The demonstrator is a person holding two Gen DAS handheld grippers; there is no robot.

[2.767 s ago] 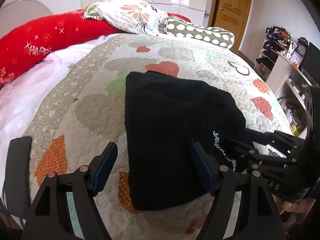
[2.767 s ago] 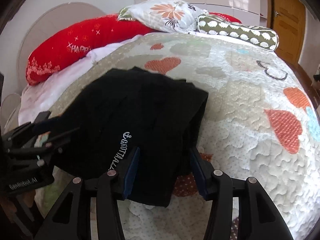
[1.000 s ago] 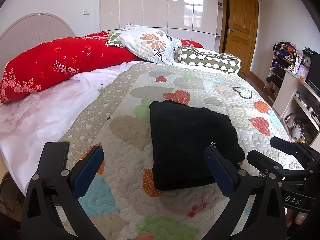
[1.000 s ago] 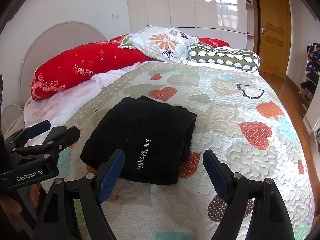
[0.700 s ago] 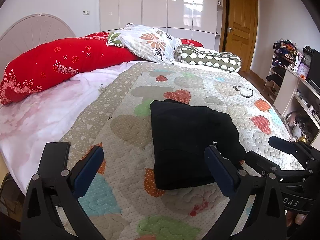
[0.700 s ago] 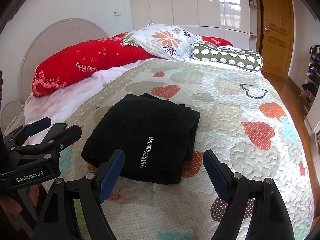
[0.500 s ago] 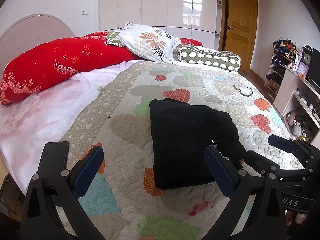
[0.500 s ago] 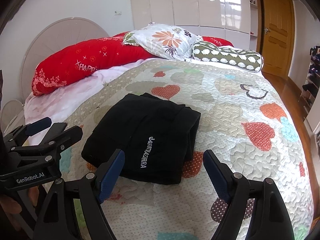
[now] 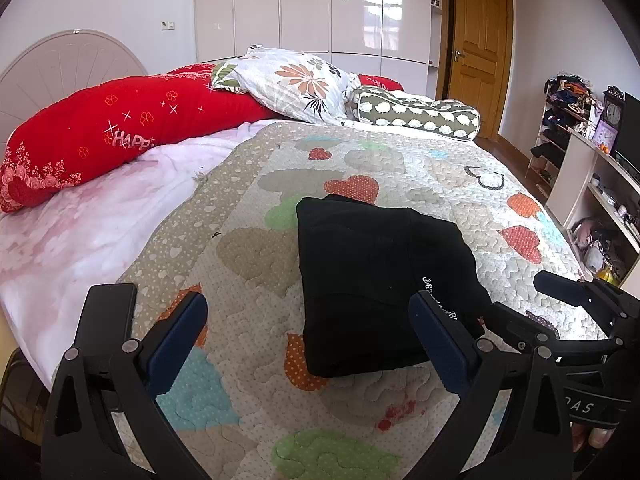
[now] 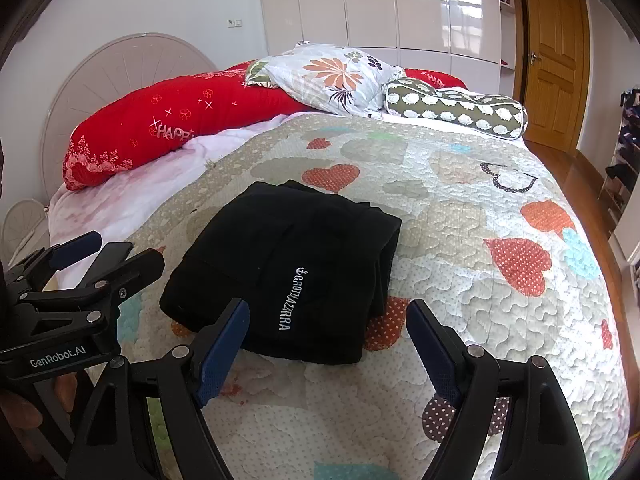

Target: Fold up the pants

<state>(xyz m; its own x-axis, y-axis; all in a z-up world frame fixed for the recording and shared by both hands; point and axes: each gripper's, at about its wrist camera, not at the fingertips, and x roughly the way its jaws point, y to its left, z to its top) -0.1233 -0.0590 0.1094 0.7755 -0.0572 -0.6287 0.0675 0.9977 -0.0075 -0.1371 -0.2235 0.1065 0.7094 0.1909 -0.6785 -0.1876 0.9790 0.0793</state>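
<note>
The black pants (image 9: 376,280) lie folded into a compact rectangle on the heart-patterned quilt (image 9: 248,248), with white lettering near the front edge. They also show in the right wrist view (image 10: 288,268). My left gripper (image 9: 308,332) is open and empty, held back above the quilt's near edge, just short of the pants. My right gripper (image 10: 326,340) is open and empty, also drawn back from the pants' front edge. Each gripper shows in the other's view, the right one (image 9: 576,320) and the left one (image 10: 80,276).
A red bolster (image 9: 120,136), a floral pillow (image 9: 292,84) and a green patterned bolster (image 9: 416,116) lie at the head of the bed. A pink sheet (image 9: 80,232) is on the left. Shelves (image 9: 592,184) and a wooden door (image 9: 476,52) stand at right.
Both grippers have let go of the pants, opened wide and pulled back and up from them. Over the last second they have barely moved. The folded pants lie still.
</note>
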